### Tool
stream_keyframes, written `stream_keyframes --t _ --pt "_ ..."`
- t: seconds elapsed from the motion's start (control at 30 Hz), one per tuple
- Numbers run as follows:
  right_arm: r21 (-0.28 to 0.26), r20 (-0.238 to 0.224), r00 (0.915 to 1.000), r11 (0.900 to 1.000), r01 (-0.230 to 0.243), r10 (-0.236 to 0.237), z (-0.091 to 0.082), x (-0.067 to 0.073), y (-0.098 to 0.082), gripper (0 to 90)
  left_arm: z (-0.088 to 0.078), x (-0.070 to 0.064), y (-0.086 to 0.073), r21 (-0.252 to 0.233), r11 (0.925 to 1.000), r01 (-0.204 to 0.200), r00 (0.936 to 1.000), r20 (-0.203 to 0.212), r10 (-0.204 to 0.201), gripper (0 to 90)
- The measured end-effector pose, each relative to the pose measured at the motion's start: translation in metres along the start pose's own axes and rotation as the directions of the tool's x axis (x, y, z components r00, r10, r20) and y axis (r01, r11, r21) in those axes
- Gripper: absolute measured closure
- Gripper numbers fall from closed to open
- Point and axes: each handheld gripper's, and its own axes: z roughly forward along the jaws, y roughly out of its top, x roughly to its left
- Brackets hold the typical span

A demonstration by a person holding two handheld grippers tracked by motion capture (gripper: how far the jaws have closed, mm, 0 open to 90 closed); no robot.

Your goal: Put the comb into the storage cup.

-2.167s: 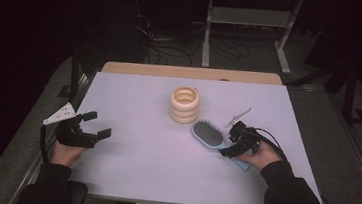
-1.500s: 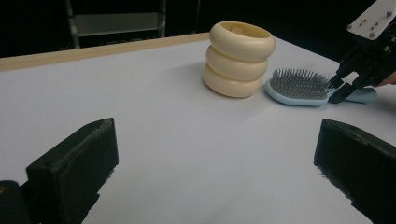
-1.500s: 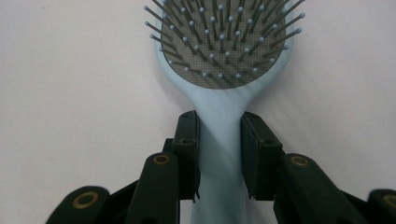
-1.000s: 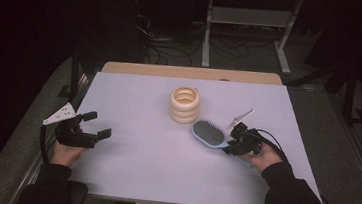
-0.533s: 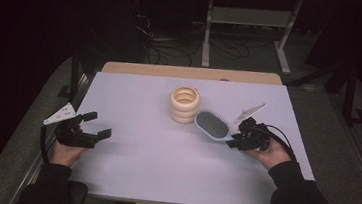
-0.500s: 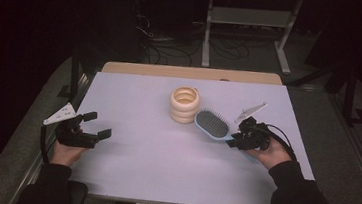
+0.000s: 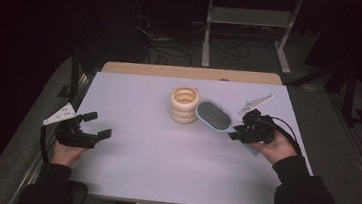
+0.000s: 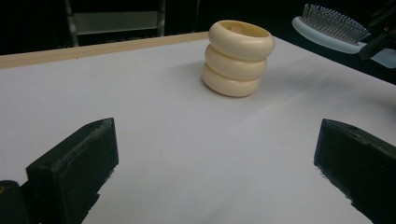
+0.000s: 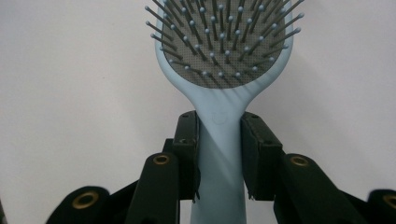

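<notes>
Hairbrush (image 7: 214,116) sits center-right in the high view, bristles up, off the table, head just right of the cream ring stack (image 7: 184,105). Right gripper (image 9: 219,156) is clamped on its handle at the neck. Looks like the carry step: brush lifted, headed for the stack's open top. Next move likely needs tipping the brush and lining it up over the opening. Right hand (image 7: 271,143) holds roughly level. Left gripper (image 7: 97,125), lower left, jaws wide apart and empty, low over the table (image 7: 162,170).
</notes>
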Motion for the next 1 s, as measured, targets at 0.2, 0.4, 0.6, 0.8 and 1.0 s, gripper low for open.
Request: stream_keyframes --t 0.2,0.4,0.6,0.8,1.0 --pt "-0.018 0.011 0.9998 1.000 0.015 -0.015 -0.011 0.000 0.008 68.5 -0.001 0.000 0.001 -0.004 1.0000 0.002 1.0000 -0.004 -0.002 0.0" --pt "-0.018 0.014 0.9994 0.999 0.032 -0.032 -0.019 0.001 0.015 68.5 0.002 0.000 0.002 0.005 1.0000 0.001 1.0000 -0.008 0.000 0.0" --pt "-0.030 0.012 0.9991 0.999 0.041 -0.041 -0.023 0.003 0.024 68.5 0.005 -0.002 0.004 0.023 0.9996 -0.016 0.9999 -0.004 0.016 0.0" --pt "-0.042 0.012 0.9982 0.997 0.059 -0.059 -0.029 0.006 0.034 68.5 0.005 -0.001 0.006 0.025 0.9995 -0.018 0.9998 -0.002 0.018 0.0" --pt "-0.049 0.025 0.9960 0.995 0.087 -0.085 -0.037 0.010 0.050 68.5 0.005 -0.001 0.012 0.015 0.9996 -0.023 0.9997 0.002 0.023 0.0"
